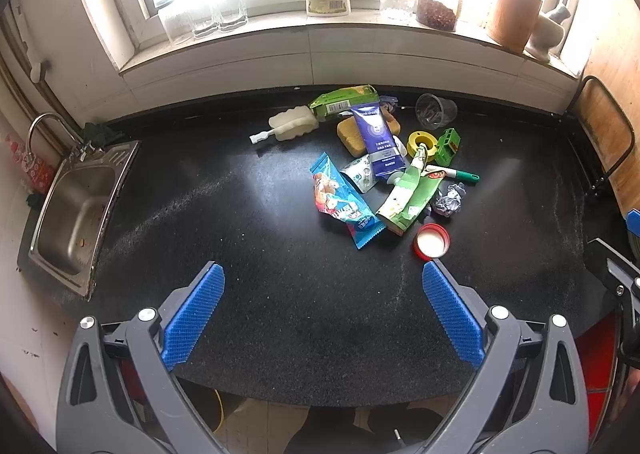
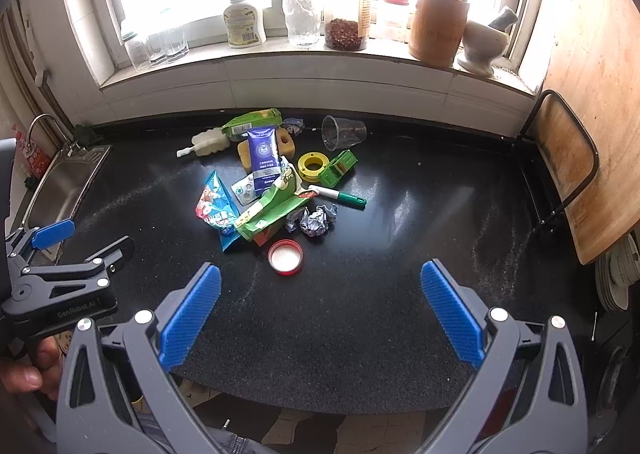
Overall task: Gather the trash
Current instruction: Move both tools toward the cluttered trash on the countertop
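- The black speckled bench (image 1: 280,314) fills the middle of both views, with a steel sink (image 1: 76,213) at its left edge.
- My left gripper (image 1: 323,282) and right gripper (image 2: 320,282) hover low in frame, jaws wide apart, empty.
- The trash pile sits centre frame: a blue snack wrapper (image 1: 344,205), a green crumpled carton (image 1: 408,193), a dark blue tube (image 1: 378,141).
- A red-rimmed round lid (image 1: 431,242) lies nearest, just beside the carton.
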Motion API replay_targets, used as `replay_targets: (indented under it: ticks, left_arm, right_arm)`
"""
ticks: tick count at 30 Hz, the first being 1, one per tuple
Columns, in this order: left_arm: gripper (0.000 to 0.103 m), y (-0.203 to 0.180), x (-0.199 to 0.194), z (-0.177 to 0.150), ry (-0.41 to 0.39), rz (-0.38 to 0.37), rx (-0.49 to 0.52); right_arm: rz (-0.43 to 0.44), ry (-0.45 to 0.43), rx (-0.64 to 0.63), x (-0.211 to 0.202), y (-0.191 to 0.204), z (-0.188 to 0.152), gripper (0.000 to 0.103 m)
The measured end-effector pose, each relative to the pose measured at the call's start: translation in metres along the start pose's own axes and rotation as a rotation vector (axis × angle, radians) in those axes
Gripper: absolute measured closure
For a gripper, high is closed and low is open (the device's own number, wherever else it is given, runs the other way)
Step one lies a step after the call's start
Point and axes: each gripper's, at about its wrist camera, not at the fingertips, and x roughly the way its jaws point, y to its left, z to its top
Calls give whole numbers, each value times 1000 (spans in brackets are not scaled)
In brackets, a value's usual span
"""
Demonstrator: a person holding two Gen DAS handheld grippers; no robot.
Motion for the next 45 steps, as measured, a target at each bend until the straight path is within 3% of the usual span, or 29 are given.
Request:
replay_targets:
  ticks: [32, 45]
  left_arm:
    - [6, 13, 16, 9, 21, -33, -11]
    - [7, 27, 45, 22, 60, -70, 33]
  right_arm:
    - [-16, 22, -8, 8, 11, 8, 6]
    - [-31, 42, 34, 31, 15, 20, 6]
